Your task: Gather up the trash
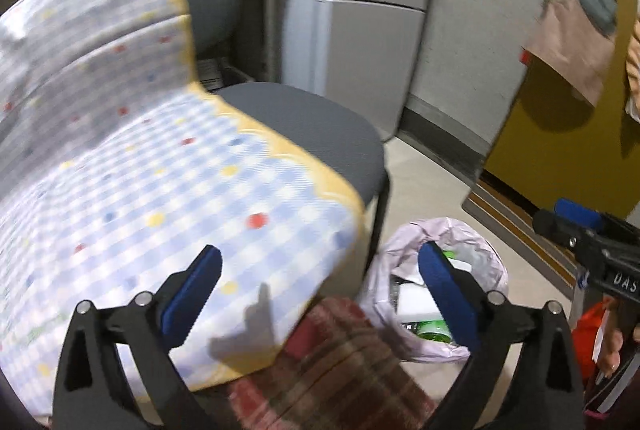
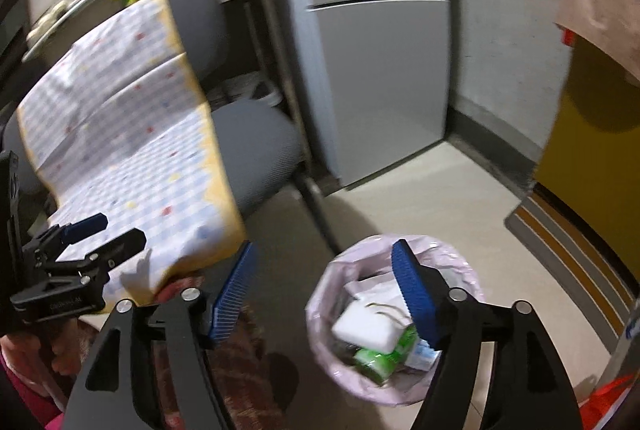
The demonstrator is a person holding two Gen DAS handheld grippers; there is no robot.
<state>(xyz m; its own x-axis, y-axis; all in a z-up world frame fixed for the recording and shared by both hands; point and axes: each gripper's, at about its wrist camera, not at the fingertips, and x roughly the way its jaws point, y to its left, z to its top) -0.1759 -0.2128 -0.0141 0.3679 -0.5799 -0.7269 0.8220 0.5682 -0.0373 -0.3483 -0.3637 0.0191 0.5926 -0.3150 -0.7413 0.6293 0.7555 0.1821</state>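
Note:
A small bin lined with a pale lilac bag (image 2: 320, 294) stands on the floor beside the chair leg. Inside it lie a white block (image 2: 362, 326), green packaging (image 2: 376, 360) and other scraps. My right gripper (image 2: 324, 250) hangs open above the bin's left rim, with nothing between its blue pads. My left gripper (image 1: 320, 254) is wide open and empty over the front corner of the cloth-covered seat, with the bin bag (image 1: 400, 242) under its right finger. Each gripper shows in the other's view: the right gripper (image 1: 560, 218) at the right edge, the left gripper (image 2: 120, 228) at the left.
A grey chair (image 1: 312, 121) draped with a blue checked cloth (image 1: 140, 169) fills the left. A grey fridge (image 2: 380, 69) stands behind. A yellow door (image 2: 592, 165) and striped mat (image 2: 560, 230) lie to the right. Red plaid fabric (image 1: 332, 362) sits below the seat.

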